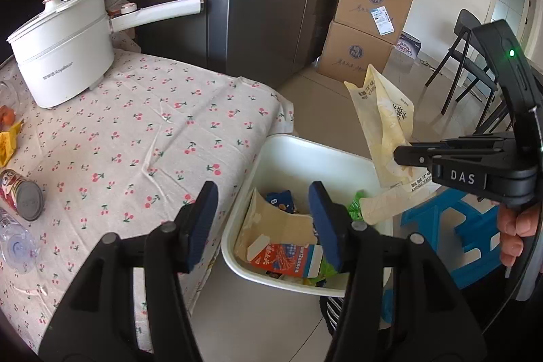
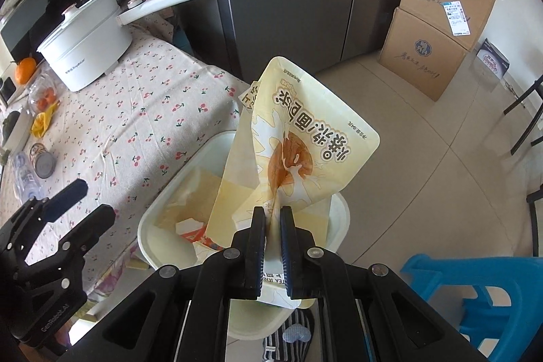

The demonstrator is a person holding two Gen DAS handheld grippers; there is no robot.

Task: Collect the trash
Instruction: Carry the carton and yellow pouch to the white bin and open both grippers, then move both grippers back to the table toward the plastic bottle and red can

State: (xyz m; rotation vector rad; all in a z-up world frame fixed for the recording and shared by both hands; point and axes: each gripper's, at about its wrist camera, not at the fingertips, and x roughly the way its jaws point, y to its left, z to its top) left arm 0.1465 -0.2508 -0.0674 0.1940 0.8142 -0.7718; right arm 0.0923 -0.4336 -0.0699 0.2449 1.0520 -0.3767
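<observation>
The right gripper (image 2: 272, 246) sits at the bottom centre of the right wrist view, its jaws pinched tight on the lower edge of a cream snack bag (image 2: 298, 141). The bag stands upside down above the jaws, leaning toward the upper right, directly over a white bin (image 2: 149, 226) that stands on the floor against the table edge. In the left wrist view the same bag (image 1: 383, 124) hangs at the right of the frame from the right gripper (image 1: 407, 155), just over the bin's far right corner.

The left gripper (image 1: 263, 223) fills the lower middle of its own view with its jaws standing apart and nothing between them; one finger lies over the table edge, the other over the bin (image 1: 288, 145). Inside the bin lie a brown paper bag (image 1: 275, 219), a red and white carton (image 1: 288, 260) and some green wrappers (image 1: 356, 202).

On the cherry-print tablecloth (image 1: 152, 141) at the left of the frame stand a white pot with a long handle (image 1: 64, 56), a tipped can (image 1: 22, 192), a clear plastic bottle (image 1: 15, 243) and a yellow wrapper (image 1: 8, 141). Cardboard boxes (image 1: 366, 33) are stacked in the upper right, and a blue stool (image 1: 451, 226) stands at the lower right.
</observation>
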